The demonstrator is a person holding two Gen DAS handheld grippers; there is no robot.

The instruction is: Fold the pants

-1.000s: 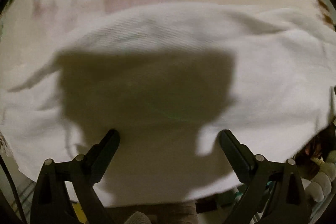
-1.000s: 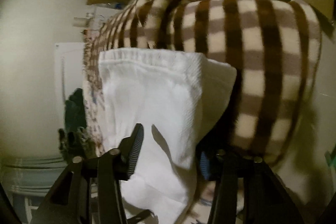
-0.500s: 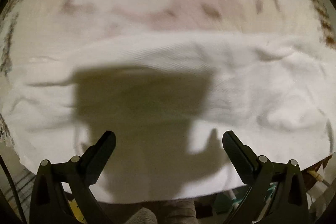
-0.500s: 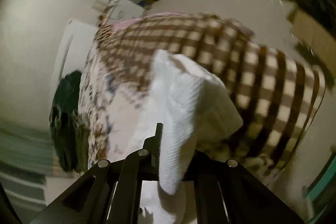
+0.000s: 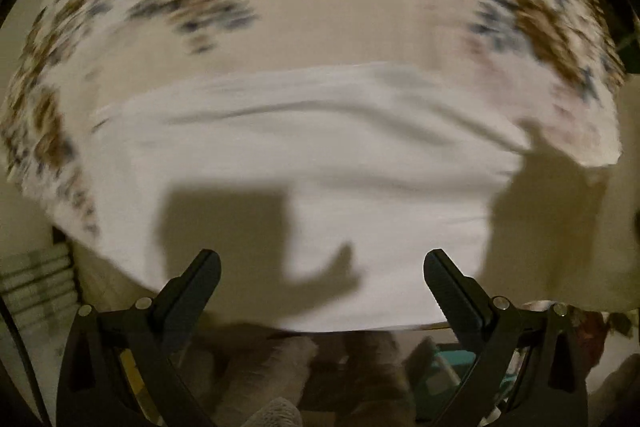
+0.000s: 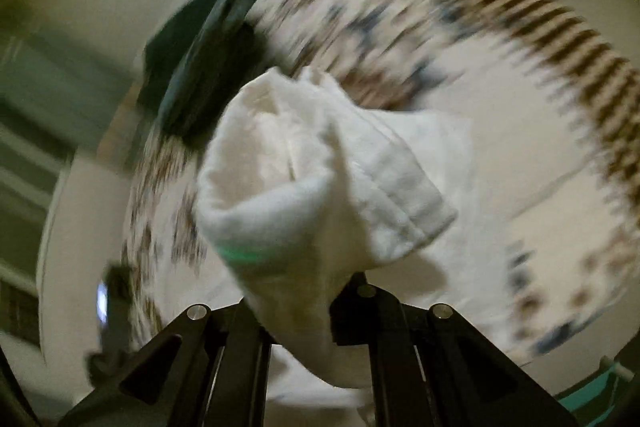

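The white pants (image 5: 312,163) lie spread on a floral bedsheet (image 5: 320,11). My left gripper (image 5: 320,267) is open and empty, held above the near edge of the pants. In the right wrist view my right gripper (image 6: 304,303) is shut on a bunched part of the white pants (image 6: 320,179), with a hemmed edge hanging to the right. The view is blurred by motion.
A brown-and-cream checked blanket (image 6: 560,27) lies at the far side of the bed. A dark object (image 6: 200,59) sits past the bed's left edge. Shadows of the grippers fall on the pants.
My right gripper closed on the pants and swung with them over the bed. My left gripper stayed open and drew back, so more of the bedsheet shows.
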